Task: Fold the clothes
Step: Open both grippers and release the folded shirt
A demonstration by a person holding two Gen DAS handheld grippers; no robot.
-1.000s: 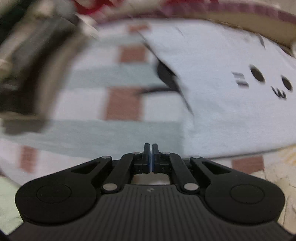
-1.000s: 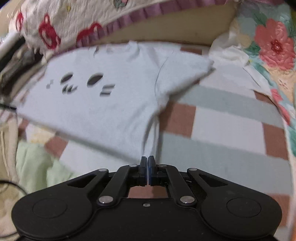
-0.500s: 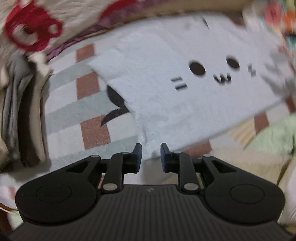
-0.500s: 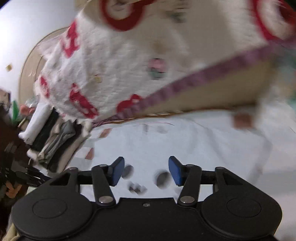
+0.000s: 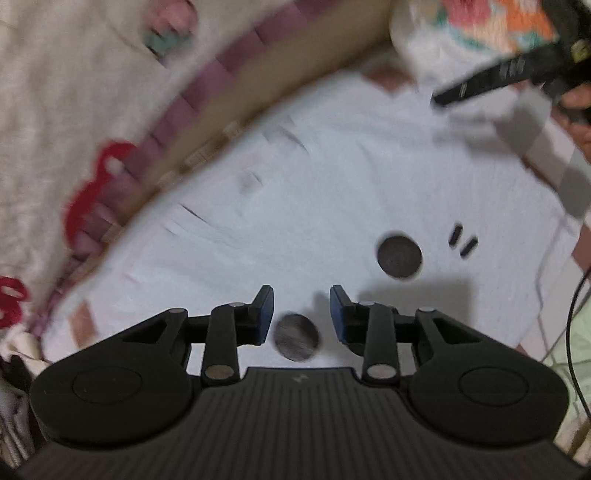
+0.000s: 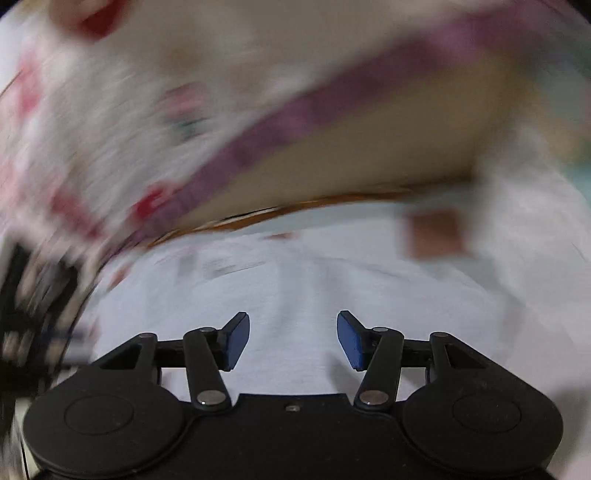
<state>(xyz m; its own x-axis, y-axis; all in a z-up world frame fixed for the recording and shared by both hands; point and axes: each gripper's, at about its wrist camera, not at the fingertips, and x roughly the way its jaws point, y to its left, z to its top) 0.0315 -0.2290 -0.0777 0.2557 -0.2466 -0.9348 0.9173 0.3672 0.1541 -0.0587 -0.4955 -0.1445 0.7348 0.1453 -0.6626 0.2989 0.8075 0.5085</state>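
Note:
A pale blue T-shirt with a black cartoon face lies flat on the bed. Its two round eyes show in the left wrist view. My left gripper hovers over the shirt with its jaws opening; only air is between them and one printed eye shows through the gap. In the right wrist view the same shirt fills the lower half, blurred. My right gripper stands open above it with nothing between its blue pads. The other gripper appears at the top right of the left wrist view.
A white quilt with red prints and a purple border lies along the shirt's far side. A floral blanket sits at the top right. A checked bedsheet shows around the shirt. A black cable runs at the right edge.
Both grippers were shut a second ago and have opened, letting go of the shirt. Both have swung over the shirt toward the quilt side, and the views have rolled.

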